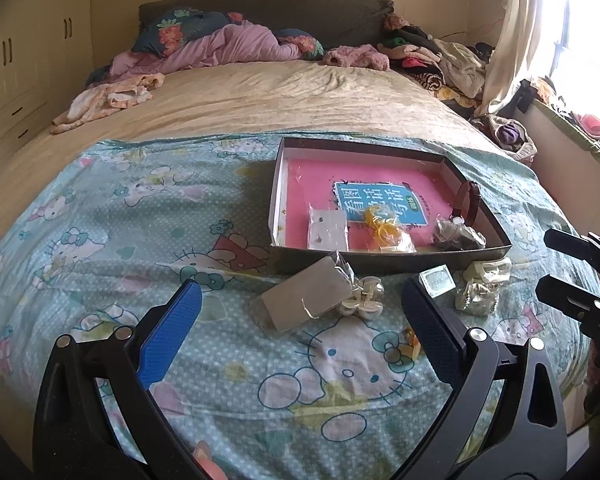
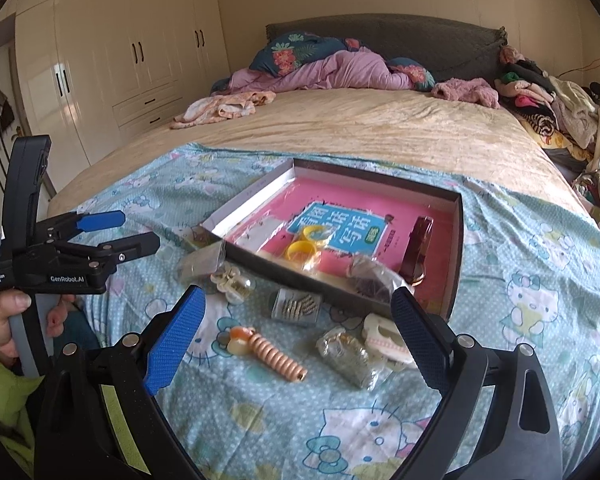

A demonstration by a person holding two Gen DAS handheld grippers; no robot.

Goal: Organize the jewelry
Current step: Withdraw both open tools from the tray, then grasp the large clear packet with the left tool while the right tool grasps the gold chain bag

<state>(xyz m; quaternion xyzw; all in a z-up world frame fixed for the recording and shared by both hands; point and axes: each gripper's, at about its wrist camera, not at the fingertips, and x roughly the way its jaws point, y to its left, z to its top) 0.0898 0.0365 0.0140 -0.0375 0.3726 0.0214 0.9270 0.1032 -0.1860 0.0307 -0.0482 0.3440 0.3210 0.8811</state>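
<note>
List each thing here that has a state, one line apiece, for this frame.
left gripper: open, empty
right gripper: open, empty
shallow box: lidless, holding several items
yellow rings: bagged, inside the box
watch: on edge, inside the box
spiral hair tie: loose on the sheet, outside the box
white claw clip: outside the box
wardrobe doors: shut
</note>
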